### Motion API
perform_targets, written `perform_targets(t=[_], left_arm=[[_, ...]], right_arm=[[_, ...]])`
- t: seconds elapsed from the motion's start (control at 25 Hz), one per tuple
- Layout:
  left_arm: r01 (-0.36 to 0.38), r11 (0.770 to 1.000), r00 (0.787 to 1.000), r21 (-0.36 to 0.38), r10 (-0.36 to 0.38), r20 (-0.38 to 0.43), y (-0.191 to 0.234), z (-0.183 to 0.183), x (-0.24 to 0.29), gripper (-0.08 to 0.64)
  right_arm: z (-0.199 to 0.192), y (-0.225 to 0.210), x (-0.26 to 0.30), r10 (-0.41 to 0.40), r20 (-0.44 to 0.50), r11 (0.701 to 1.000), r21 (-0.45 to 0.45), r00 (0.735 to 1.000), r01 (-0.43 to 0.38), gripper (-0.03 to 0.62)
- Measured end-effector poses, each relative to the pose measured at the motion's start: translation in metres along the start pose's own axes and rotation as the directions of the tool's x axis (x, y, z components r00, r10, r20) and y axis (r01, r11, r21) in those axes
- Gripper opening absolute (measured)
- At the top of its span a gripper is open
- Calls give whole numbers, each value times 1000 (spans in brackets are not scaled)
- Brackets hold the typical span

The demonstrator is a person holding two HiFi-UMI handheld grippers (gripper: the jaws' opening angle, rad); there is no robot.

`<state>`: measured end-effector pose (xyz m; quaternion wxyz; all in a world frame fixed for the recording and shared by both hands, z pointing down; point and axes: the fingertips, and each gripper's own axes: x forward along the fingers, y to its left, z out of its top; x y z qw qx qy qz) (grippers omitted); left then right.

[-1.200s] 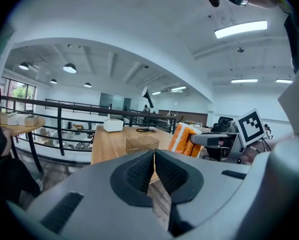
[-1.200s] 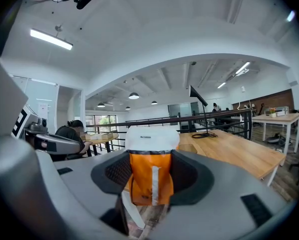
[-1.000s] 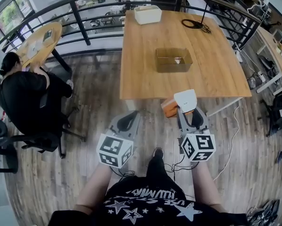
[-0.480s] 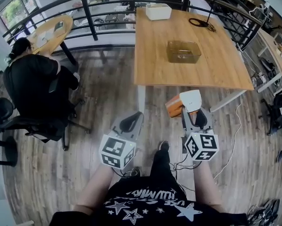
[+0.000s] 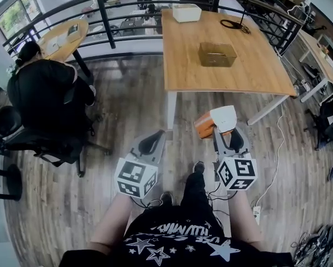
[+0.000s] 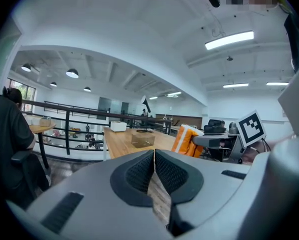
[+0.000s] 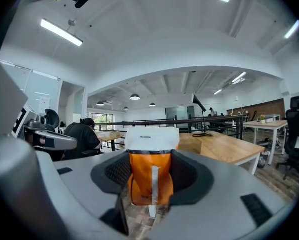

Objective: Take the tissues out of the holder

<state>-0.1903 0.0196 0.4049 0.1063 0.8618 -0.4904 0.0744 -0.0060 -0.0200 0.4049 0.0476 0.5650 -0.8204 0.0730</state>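
Your right gripper (image 7: 150, 181) has its jaws part-spread and pressed on the two sides of the tissue pack (image 7: 150, 146), an orange packet with a white top that stands upright between the pads. Your left gripper (image 6: 154, 170) has its jaws pressed together with nothing between them. In the head view the pack sits at centre right of the frame, just above the right gripper's marker cube. It is over the wooden floor (image 5: 127, 115) and well apart from the table (image 5: 255, 77). The holder (image 5: 217, 54), a clear brownish box, stands on that table in the upper middle of the frame. A white box (image 5: 187, 13) stands at the table's far edge above it. Whether anything is left inside the holder is too small to tell. A seated person (image 5: 41, 93) fills the upper left. Judged from this layout, the main step appears done: the pack is out of the holder and in your grip. What seems left is to put the pack down somewhere and let it go. If the holder has more tissues in it, you would fetch those as well.
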Motion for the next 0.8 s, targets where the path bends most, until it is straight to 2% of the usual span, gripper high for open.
perform_targets(t=[0.48,0.8], left_arm=[[66,998,998,3,-66,-6,-30,-14,-15,15],[83,997,996,4,-83,-12,-52,-16,2,15]], right_arm=[[-9,5,-51,-58,-19,998,-19,998,57,218],[-17,-19,-64,-82,-33,997,6,996,82,216]])
